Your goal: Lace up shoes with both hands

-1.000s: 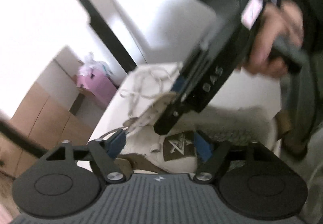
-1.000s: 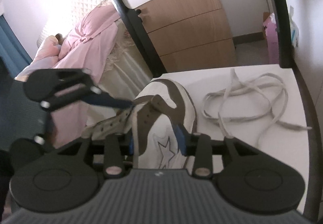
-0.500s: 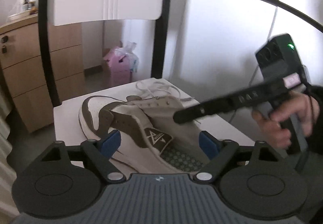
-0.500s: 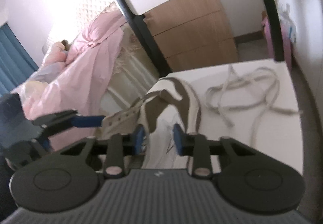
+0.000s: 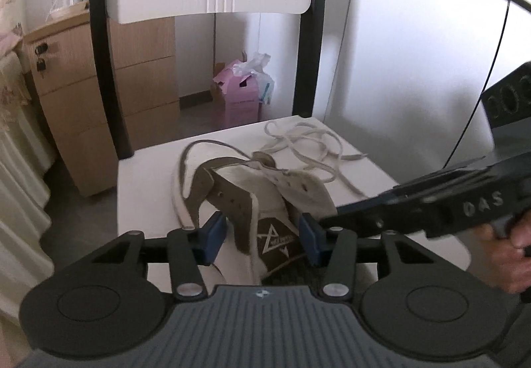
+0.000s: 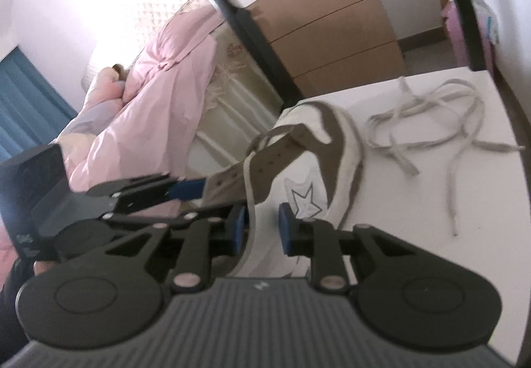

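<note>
A white and brown sneaker [image 5: 232,188] lies unlaced on a small white table [image 5: 142,202], toe pointing away. Its loose beige lace [image 5: 308,142] is heaped beyond the toe. My left gripper [image 5: 262,238] is open, its blue pads on either side of the tongue and the left eyelet flap. My right gripper [image 5: 335,218] comes in from the right, its tip at the beige right flap. In the right wrist view, the right gripper [image 6: 262,228] has its jaws narrowly apart around the edge of the sneaker's [image 6: 318,168] flap. The left gripper [image 6: 187,190] touches the opposite flap. The lace [image 6: 431,135] lies to the right.
A black chair frame [image 5: 305,52] with a white backrest stands behind the table. Wooden drawers [image 5: 142,79] and a pink box [image 5: 239,95] are on the floor beyond. Pink bedding [image 6: 149,95] lies to the left. A hand [image 5: 511,251] holds the right gripper.
The left gripper has swung round to face the sneaker from the heel side. The right gripper's jaws have narrowed around the flap's edge. The lace has not moved.
</note>
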